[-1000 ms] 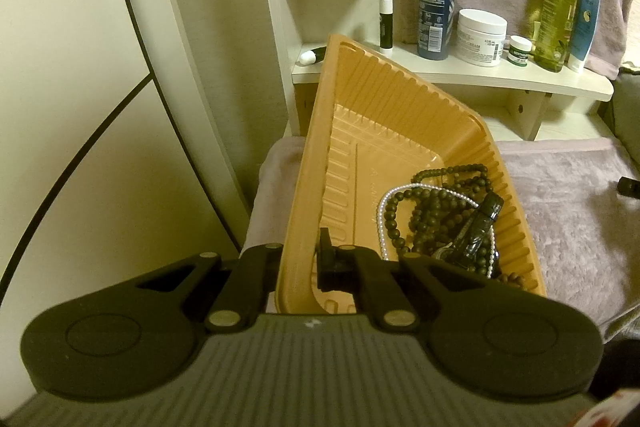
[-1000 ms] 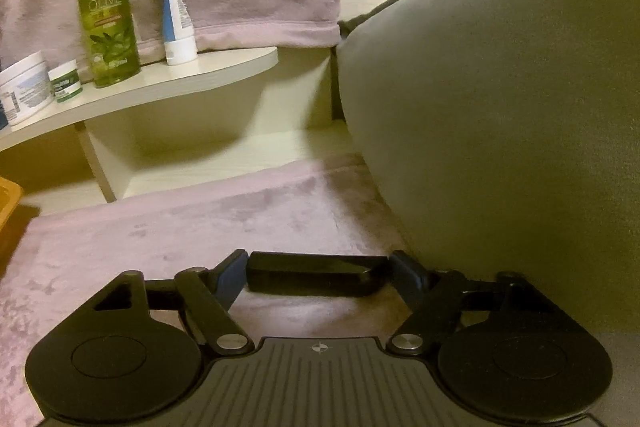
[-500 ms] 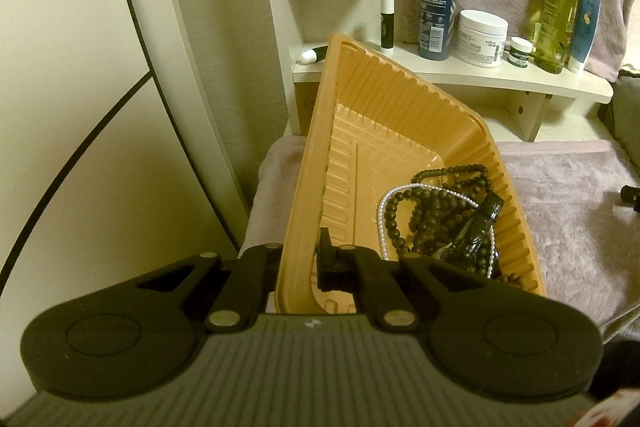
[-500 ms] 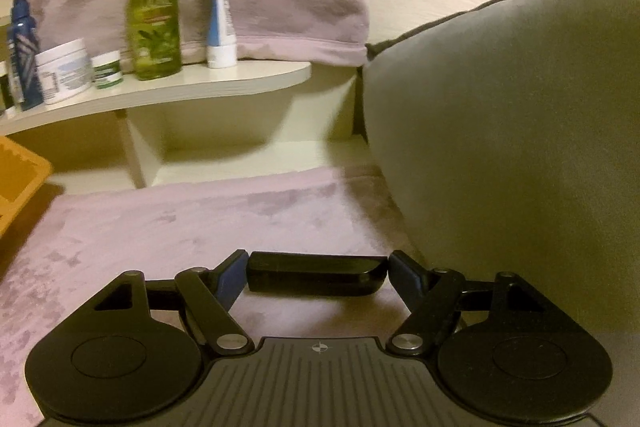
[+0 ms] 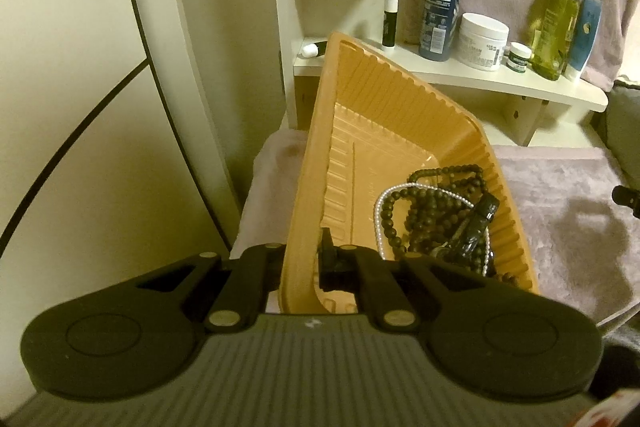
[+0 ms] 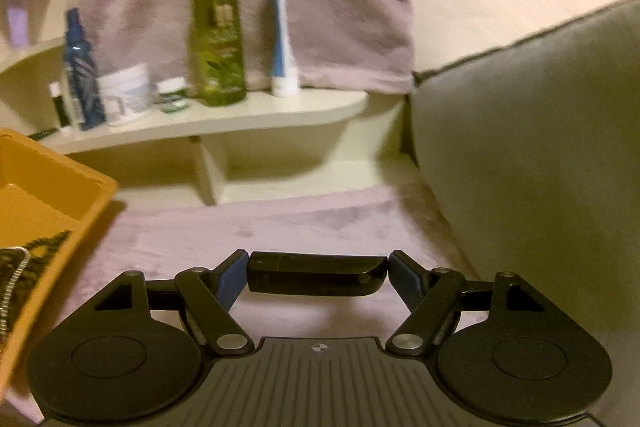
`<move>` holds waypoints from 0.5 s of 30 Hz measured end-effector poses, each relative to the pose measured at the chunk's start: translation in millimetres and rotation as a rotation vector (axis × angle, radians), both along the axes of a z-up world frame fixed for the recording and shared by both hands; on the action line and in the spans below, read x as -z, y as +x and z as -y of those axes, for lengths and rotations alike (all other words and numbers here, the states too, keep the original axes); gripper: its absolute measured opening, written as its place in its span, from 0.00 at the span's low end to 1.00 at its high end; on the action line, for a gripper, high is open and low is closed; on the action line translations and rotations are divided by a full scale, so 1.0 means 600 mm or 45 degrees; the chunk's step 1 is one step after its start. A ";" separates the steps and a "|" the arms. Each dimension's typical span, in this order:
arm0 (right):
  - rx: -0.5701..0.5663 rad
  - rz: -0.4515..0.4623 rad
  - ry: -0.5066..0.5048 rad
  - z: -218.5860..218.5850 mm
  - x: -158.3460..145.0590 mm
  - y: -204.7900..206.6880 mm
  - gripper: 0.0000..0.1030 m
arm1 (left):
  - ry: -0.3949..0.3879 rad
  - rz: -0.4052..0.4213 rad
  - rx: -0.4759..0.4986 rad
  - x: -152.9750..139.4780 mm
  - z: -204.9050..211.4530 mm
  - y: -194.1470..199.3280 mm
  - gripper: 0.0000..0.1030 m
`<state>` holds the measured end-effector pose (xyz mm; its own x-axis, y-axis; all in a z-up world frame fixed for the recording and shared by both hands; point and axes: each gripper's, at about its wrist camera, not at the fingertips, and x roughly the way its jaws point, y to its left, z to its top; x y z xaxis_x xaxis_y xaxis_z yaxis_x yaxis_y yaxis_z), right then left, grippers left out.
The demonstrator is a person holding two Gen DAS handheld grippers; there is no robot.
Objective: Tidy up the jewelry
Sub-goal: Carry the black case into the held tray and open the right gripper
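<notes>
Orange plastic tray (image 5: 360, 131), thin and likely flexible, sits tilted at frame centre, its near rim clamped by the left gripper (image 5: 302, 263); beads (image 5: 432, 203) pool lower right. Right gripper (image 6: 316, 273) grips a rigid black case (image 6: 316, 273) endwise, probably light and slick.

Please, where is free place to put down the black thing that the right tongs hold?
Free: the pink blanket between the orange tray and the grey cushion, and the tray's far half. Crowded: the shelf with bottles, and the tray's near corner with beads.

The right tool (image 6: 318, 273) grips a black bar-shaped object (image 6: 316, 273) above the pink blanket (image 6: 280, 223); an orange tray (image 6: 52, 187) sits left.
</notes>
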<state>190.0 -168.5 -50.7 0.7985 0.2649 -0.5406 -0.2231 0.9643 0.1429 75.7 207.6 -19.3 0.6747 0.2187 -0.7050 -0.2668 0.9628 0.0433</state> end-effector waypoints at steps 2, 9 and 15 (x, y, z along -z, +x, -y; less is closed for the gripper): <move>-0.038 0.006 0.016 -0.015 -0.010 -0.008 0.73 | -0.022 -0.001 -0.006 0.002 -0.005 -0.001 0.06; -0.233 0.022 0.071 -0.088 -0.044 -0.041 0.73 | -0.084 -0.007 -0.002 0.008 -0.019 -0.003 0.06; -0.429 0.032 0.090 -0.166 -0.065 -0.071 0.73 | -0.147 -0.006 -0.013 0.016 -0.032 -0.006 0.07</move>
